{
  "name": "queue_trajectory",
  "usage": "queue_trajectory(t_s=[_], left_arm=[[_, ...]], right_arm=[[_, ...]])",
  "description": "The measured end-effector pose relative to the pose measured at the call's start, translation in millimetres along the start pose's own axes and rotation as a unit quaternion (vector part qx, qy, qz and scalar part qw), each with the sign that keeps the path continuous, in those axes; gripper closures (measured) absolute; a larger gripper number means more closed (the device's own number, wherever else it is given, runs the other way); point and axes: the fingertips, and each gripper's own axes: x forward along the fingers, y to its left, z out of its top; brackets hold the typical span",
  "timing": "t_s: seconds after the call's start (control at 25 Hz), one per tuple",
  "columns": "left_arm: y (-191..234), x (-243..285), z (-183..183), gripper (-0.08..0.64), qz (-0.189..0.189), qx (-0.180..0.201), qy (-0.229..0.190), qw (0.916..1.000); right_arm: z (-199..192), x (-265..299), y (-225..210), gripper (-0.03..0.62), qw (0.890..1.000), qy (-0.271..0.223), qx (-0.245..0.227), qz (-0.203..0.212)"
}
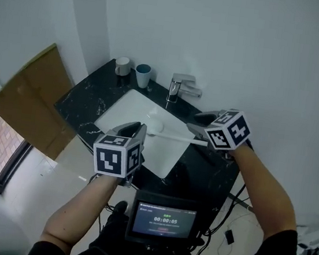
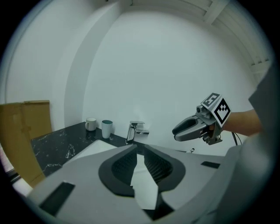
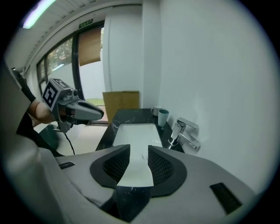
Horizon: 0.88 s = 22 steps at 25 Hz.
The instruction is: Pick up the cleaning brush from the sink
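Observation:
A white cleaning brush (image 1: 173, 135) lies in the white sink (image 1: 128, 105), its head toward the middle and its handle pointing right. My right gripper (image 1: 198, 123) hovers over the handle's right end, above the counter's right side. In the right gripper view its jaws (image 3: 139, 151) stand apart with only the sink (image 3: 135, 131) showing between them. My left gripper (image 1: 139, 128) hangs over the sink's near edge, left of the brush. Its jaws (image 2: 140, 153) show a narrow gap and hold nothing.
A chrome faucet (image 1: 179, 87) stands behind the sink on the black marble counter (image 1: 84, 99). A beige mug (image 1: 122, 65) and a teal cup (image 1: 143, 75) sit at the back left. Cardboard (image 1: 32, 98) leans left of the counter. A screen (image 1: 163, 221) sits below.

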Motion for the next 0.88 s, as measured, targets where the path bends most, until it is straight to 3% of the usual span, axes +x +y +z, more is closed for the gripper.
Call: queue_trajectory(t_s=[0.24,0.48,0.72,0.88], left_arm=[[-3,2,-42,0.495,0.056,-0.081,-0.002,0.9951],[35,2,-91,0.495,0.126,-0.181,0.025,0.9752],[62,15,-147,0.495,0.174,-0.218,0.074,0.9574],[65,25,-168,0.495,0.185,-0.24,0.088,0.9489]], right_arm=[[-41,35,-9,0.477,0.995,0.071,-0.05,0.05],[-85,95,-17,0.477,0.978,0.175,-0.088,0.074],[-157,152,-40,0.477,0.953,0.274,-0.098,0.083],[-186,171,-51,0.477,0.94,0.311,-0.112,0.084]])
